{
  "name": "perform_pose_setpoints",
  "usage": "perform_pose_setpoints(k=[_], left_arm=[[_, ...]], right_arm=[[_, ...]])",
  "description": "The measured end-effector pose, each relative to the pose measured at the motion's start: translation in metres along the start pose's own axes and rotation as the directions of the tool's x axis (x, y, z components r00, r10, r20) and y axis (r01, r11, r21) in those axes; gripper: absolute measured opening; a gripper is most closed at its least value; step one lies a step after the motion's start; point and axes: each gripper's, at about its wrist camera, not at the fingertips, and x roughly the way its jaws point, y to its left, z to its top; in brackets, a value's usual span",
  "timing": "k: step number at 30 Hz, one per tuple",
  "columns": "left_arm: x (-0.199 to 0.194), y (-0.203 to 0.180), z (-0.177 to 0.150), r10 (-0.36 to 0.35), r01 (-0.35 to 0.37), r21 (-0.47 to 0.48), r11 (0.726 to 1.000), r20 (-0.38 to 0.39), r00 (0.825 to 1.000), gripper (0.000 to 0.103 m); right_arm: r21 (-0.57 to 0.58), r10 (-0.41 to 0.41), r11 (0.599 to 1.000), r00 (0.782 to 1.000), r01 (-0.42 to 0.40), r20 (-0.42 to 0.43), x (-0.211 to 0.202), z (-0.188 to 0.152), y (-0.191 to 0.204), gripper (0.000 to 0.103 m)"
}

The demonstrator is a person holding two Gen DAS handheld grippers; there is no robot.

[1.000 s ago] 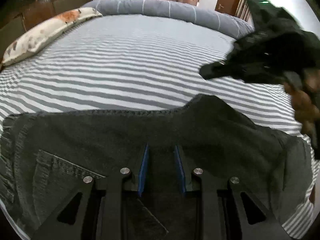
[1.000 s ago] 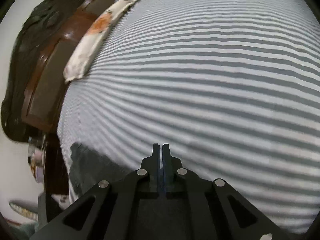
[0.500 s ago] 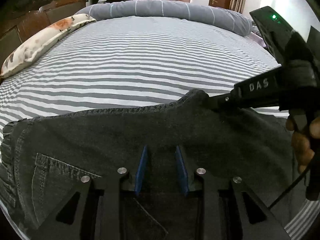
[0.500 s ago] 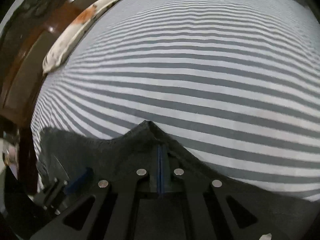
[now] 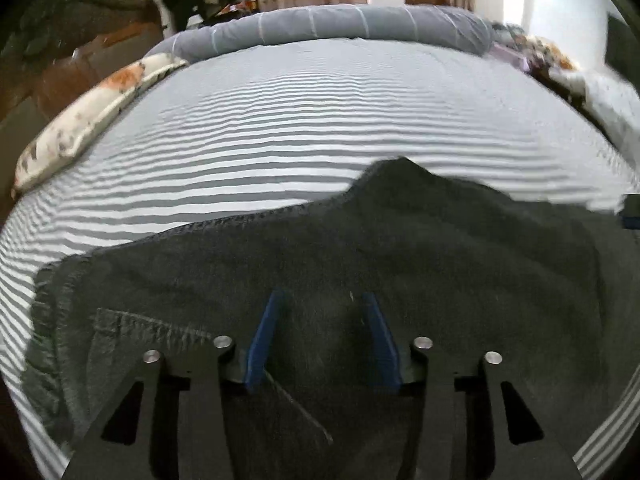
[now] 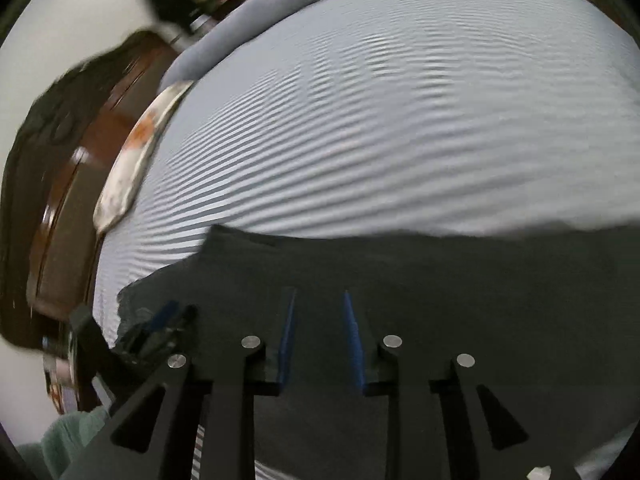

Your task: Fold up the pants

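Blue pads (image 5: 260, 340) on the left gripper (image 5: 323, 338) stand apart w/ only dark denim showing in the gap below them, not pinching it; those jaws have just been opening. Right gripper (image 6: 320, 336), same story: blue fingers (image 6: 352, 332) parted, jaws just been opening too, nothing pressed between the pads, black cloth lying under and beyond them. The pants (image 5: 360, 280) are dark grey jeans, spread flat across the near part of the bed (image 5: 320, 120), on the grey-and-white striped sheet. Left wrist view: a back pocket (image 5: 132, 332) w/ pale stitching sits left of the fingers, stitched hem edge runs along the far side of the fabric, and a small peak of cloth pokes up toward the middle of the bed. Right wrist view is blurred, but the jeans (image 6: 440, 280) fill the lower half, and the left gripper's tip (image 6: 160, 320) shows at lower left over the denim edge. Floral pillow (image 5: 80, 116) lies along the left edge of the mattress, beside the brown wooden headboard (image 5: 72, 60). Rolled grey duvet (image 5: 340, 24) runs across the far end. A scrap of green fabric (image 6: 60, 440) shows at the bottom-left corner of the right wrist view.
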Motion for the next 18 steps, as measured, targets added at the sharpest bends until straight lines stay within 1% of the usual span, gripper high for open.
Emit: perform_pose_setpoints(k=[2,4,7,9,12,15,18], left_arm=[[-0.009,-0.01,-0.004,-0.006,0.006,0.042,0.999,-0.006,1.0,0.049],[-0.017,-0.022,-0.008,-0.022,0.023,0.069,0.997,-0.016,1.0,0.049],[-0.031,-0.045,-0.014,-0.053,0.055,0.098,0.994,-0.021,0.998,0.049],[-0.039,-0.066,-0.017,-0.085,0.089,0.126,0.988,-0.035,0.996,0.049],[-0.043,-0.097,-0.019,-0.122,0.129,0.178,0.975,-0.051,0.991,0.049],[-0.045,-0.134,-0.023,-0.157,0.172,0.248,0.953,-0.08,0.984,0.049],[-0.042,-0.158,-0.024,-0.17,0.192,0.292,0.937,-0.101,0.98,0.049]], right_arm=[[0.102,-0.02,0.995,0.999,0.017,0.027,-0.029,-0.018,-0.051,0.024],[0.187,-0.038,0.982,0.998,0.028,0.052,-0.049,-0.032,-0.091,0.024],[0.297,-0.077,0.954,0.993,0.047,0.09,-0.079,-0.057,-0.146,0.024],[0.362,-0.088,0.931,0.991,0.045,0.104,-0.093,-0.075,-0.178,0.024],[0.42,-0.067,0.907,0.992,0.016,0.108,-0.099,-0.093,-0.207,0.024],[0.45,-0.041,0.893,0.993,-0.014,0.113,-0.097,-0.104,-0.222,0.024],[0.48,-0.009,0.876,0.993,-0.05,0.12,-0.087,-0.11,-0.231,0.024]])
